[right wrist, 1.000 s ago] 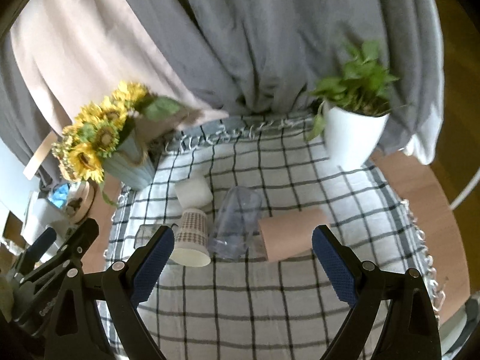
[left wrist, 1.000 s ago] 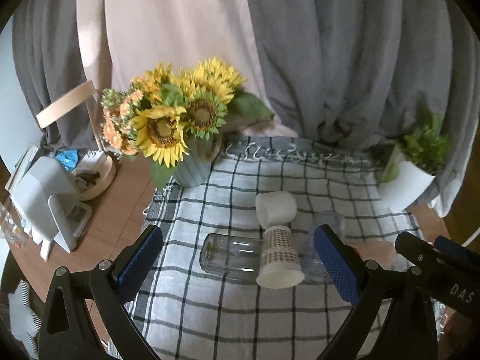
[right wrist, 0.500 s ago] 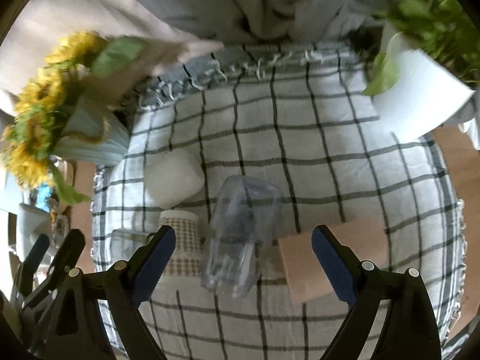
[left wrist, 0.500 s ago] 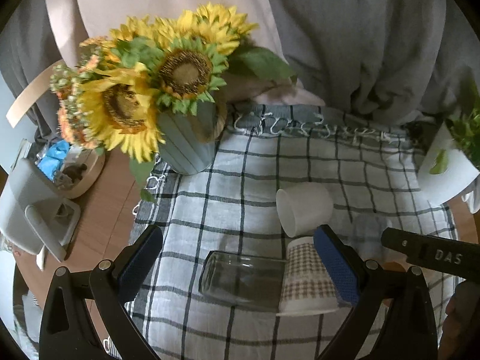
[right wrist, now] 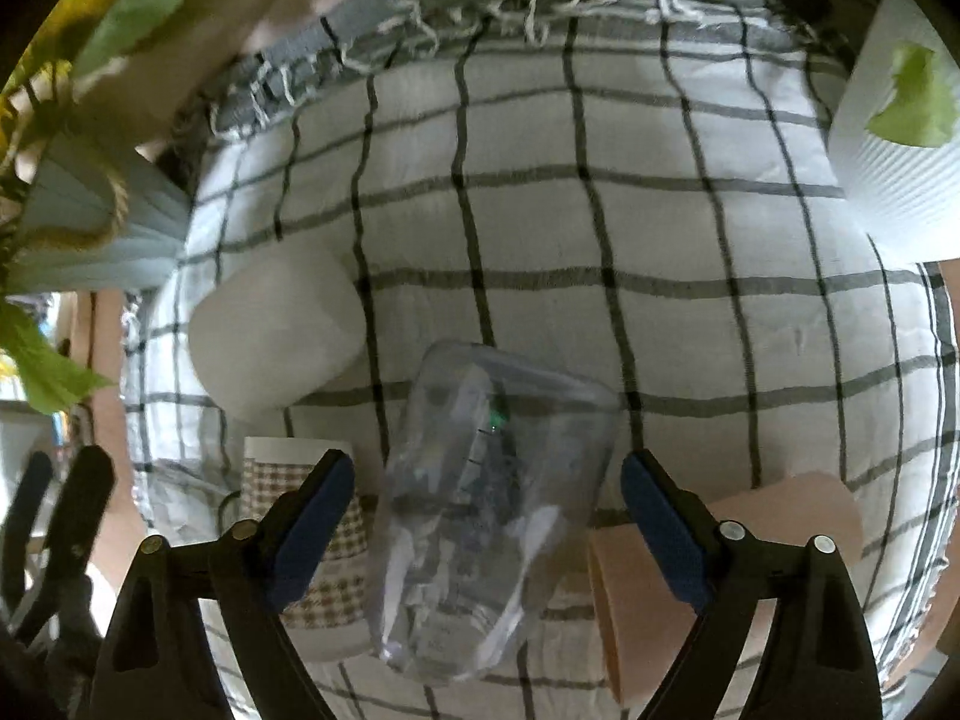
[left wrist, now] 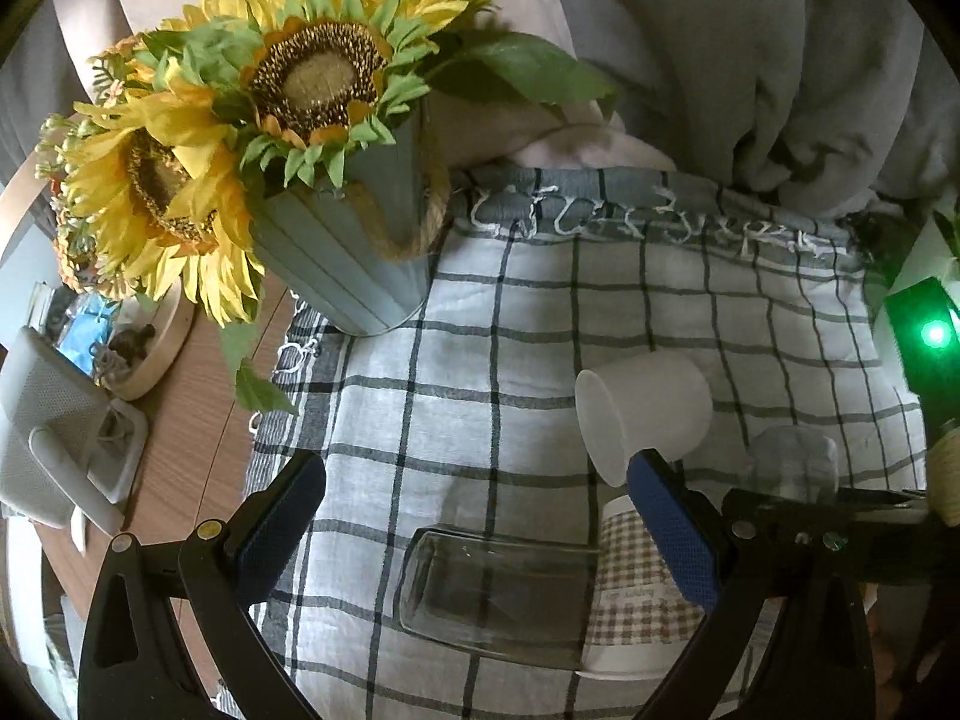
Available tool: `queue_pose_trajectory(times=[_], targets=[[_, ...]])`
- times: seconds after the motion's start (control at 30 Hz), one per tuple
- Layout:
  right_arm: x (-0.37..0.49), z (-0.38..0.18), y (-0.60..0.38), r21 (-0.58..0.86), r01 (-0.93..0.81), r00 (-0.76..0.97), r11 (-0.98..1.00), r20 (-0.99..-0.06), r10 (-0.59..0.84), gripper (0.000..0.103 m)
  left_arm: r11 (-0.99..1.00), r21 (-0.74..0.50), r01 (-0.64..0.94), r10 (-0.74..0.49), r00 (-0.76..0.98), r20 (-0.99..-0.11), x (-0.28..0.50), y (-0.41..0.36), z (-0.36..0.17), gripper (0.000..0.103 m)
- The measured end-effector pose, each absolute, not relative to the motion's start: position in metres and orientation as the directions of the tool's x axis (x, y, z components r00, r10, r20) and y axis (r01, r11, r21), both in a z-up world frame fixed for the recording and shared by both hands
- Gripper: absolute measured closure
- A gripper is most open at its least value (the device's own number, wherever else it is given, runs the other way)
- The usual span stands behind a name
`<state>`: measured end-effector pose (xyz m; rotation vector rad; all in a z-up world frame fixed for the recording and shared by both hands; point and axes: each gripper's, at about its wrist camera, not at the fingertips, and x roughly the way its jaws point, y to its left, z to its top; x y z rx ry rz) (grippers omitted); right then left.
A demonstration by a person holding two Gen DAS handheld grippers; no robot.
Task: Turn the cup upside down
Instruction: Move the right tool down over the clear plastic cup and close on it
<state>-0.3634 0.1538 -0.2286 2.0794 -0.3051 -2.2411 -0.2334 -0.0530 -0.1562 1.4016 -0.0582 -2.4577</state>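
One clear plastic cup (right wrist: pixel 480 516) on its side betw. open right fingers (right wrist: pixel 660 531).

2 close, down-angled wrist views sharing the checked cloth (left wrist: pixel 480 396).

A woven, matt white checked cloth (right wrist: pixel 540 228) is seen under a glossy clear plastic cup (right wrist: pixel 486 510), a smooth glass tumbler (left wrist: pixel 498 591) and, seemingly, a paper gingham cup (left wrist: pixel 636 594).

Clear plastic cup (right wrist: pixel 486 516) lying between spread tongs (right wrist: pixel 486 516), seemingly untouched
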Motion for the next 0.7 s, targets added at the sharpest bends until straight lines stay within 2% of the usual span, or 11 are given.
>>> queue_pose_trajectory(times=[0.17,0.23,0.5,0.7], targets=[[-0.369,-0.239,0.145,0.148,-0.067,-0.063,-0.987,-0.988,-0.144,0.017,-0.947,0.201,0.252,-0.299,-0.455,-0.839,-0.237,-0.054,-0.164,0.000],[-0.370,-0.241,0.145,0.143,-0.066,-0.059,-0.988,-0.989,-0.139,0.027,-0.946,0.204,0.253,-0.301,-0.447,-0.842,-0.239,-0.054,-0.168,0.000],[-0.368,-0.235,0.143,0.153,-0.039,-0.077,-0.987,-0.986,-0.150,0.029,-0.944,0.216,0.248,-0.309,-0.445,-0.840,-0.240,-0.052,-0.168,0.001],[-0.352,-0.201,0.145,0.158,-0.021,-0.173,-0.987,-0.973,-0.152,0.030,-0.943,0.214,0.254,-0.314,-0.471,-0.824,-0.229,-0.045,-0.153,0.001]])
